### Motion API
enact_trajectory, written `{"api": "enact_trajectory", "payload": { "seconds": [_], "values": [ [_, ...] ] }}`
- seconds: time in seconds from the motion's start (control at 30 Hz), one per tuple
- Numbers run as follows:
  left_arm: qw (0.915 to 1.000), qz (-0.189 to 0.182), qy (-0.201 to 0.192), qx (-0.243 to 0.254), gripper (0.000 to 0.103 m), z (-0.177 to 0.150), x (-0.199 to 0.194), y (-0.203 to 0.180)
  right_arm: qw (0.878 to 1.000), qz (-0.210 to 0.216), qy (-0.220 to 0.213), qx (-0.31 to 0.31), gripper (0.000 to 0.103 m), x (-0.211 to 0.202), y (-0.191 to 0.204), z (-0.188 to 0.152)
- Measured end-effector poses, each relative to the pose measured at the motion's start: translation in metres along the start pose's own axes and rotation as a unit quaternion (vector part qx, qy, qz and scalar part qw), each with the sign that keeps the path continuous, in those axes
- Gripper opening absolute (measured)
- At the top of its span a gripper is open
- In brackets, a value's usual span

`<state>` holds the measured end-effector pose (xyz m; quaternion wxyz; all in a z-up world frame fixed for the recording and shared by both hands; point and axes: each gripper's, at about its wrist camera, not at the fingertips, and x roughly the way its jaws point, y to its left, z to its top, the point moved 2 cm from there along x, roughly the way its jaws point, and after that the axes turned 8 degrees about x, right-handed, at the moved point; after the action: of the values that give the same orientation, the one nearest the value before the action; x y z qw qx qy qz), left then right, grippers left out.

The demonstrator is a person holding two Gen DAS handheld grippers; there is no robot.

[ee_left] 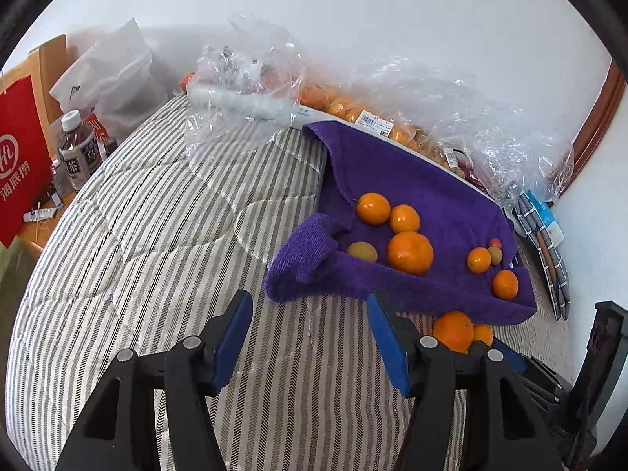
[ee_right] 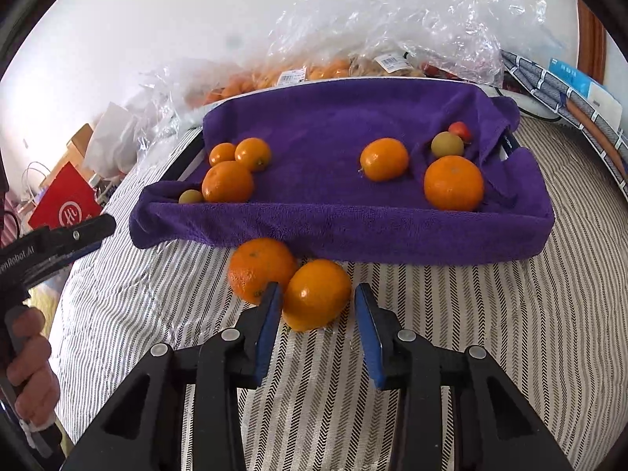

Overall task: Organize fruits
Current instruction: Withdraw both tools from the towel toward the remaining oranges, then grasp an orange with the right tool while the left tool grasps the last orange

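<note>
A tray draped in a purple towel (ee_right: pixel 353 231) holds several oranges, among them one at the left (ee_right: pixel 227 181) and one at the right (ee_right: pixel 453 182), plus small yellow-green fruits (ee_right: pixel 447 144) and a red one (ee_right: pixel 459 128). In front of it, two oranges lie on the striped bedspread: a larger one (ee_right: pixel 261 269) and a smoother one (ee_right: pixel 316 294). My right gripper (ee_right: pixel 318 288) straddles the smoother orange, with a gap showing at the right pad. My left gripper (ee_left: pixel 309 298) stands open over bare bedspread, left of the towel's corner (ee_left: pixel 298 271).
Clear plastic bags of fruit (ee_right: pixel 392 39) pile up behind the tray by the white wall. A bottle (ee_left: pixel 76 149), a red sign (ee_left: pixel 19 157) and white bags (ee_left: pixel 114 82) stand at the far left. Folded patterned cloth (ee_left: pixel 545 235) lies to the right. A hand (ee_right: pixel 27 365) grips the left handle.
</note>
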<state>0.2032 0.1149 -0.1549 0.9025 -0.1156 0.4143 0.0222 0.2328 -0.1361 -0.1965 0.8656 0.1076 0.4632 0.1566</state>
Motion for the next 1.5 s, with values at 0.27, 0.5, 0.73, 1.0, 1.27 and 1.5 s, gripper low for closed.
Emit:
{"api": "enact_trajectory", "payload": {
  "seconds": [0.27, 0.5, 0.73, 1.0, 1.27, 1.5],
  "values": [
    [0.9995, 0.014, 0.027, 0.005, 0.059, -0.023, 0.016, 0.004, 0.999, -0.028, -0.011, -0.019, 0.038, 0.013, 0.005, -0.001],
    [0.9992, 0.035, 0.011, 0.016, 0.059, -0.035, 0.016, 0.004, 0.998, -0.041, -0.024, -0.028, 0.034, 0.018, 0.006, 0.003],
    [0.9978, 0.047, -0.013, 0.044, 0.063, -0.043, 0.015, -0.002, 0.994, -0.085, -0.039, -0.053, 0.034, 0.003, -0.009, -0.005],
    [0.9962, 0.065, -0.006, 0.058, 0.067, -0.044, 0.016, -0.013, 0.994, -0.102, -0.041, -0.025, 0.034, -0.016, -0.050, -0.011],
    [0.9984, -0.005, -0.003, 0.057, 0.067, -0.047, 0.019, -0.048, 0.987, -0.143, -0.069, -0.033, 0.034, -0.036, -0.073, -0.021],
    [0.9955, -0.030, -0.003, 0.089, 0.067, -0.042, 0.029, -0.093, 0.988, -0.136, -0.071, -0.012, 0.034, -0.049, -0.098, -0.025]
  ]
}}
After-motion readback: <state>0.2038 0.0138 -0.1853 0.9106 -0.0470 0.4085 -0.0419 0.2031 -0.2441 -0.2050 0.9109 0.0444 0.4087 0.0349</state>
